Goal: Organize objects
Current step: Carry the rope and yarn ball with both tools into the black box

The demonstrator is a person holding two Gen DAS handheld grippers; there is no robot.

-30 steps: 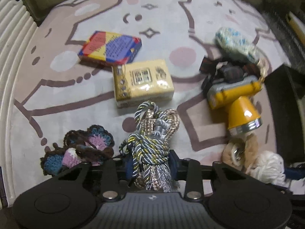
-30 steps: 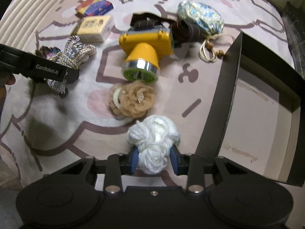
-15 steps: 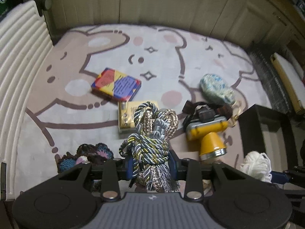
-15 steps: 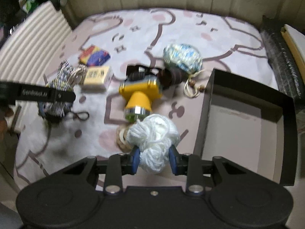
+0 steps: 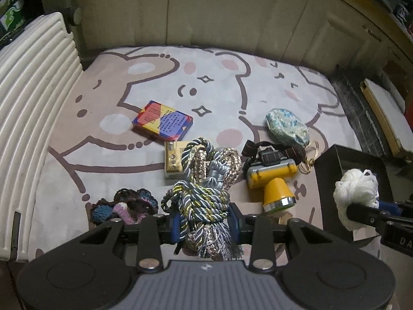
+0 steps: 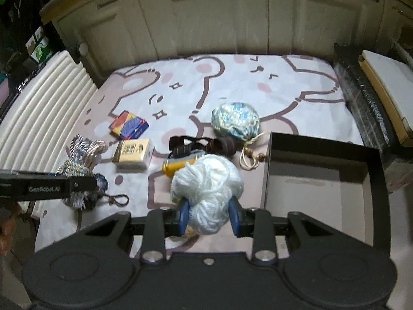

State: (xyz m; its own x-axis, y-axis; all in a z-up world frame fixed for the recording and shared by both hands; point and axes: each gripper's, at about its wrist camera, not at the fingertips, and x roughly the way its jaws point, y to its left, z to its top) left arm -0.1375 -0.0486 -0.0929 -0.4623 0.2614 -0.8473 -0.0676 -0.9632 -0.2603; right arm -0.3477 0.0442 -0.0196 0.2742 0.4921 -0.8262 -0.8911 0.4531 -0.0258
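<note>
Both tongs went up w/ stuff: left tongs (image 5: 204,226) squeeze rope bundle (image 5: 204,193), right tongs (image 6: 207,215) squeeze white yarn (image 6: 207,183); black box (image 6: 320,152) at right of frame is prob next

In the left wrist view, the bundle of twisted cords (image 5: 204,193) hides the right part of the yellow box (image 5: 173,160) behind it, and we cannot read the box's print. The crocheted piece (image 5: 124,205) is partly covered by the left gripper's (image 5: 205,226) body. The black box (image 5: 333,178) is cut by the white yarn ball (image 5: 355,196) and the right gripper, so its floor stays unseen there.

In the right wrist view, the yarn ball (image 6: 206,188) covers most of the yellow headlamp (image 6: 175,166); only a sliver and its strap show. The lettering on the colourful card box (image 6: 129,125) is too small to read.
</note>
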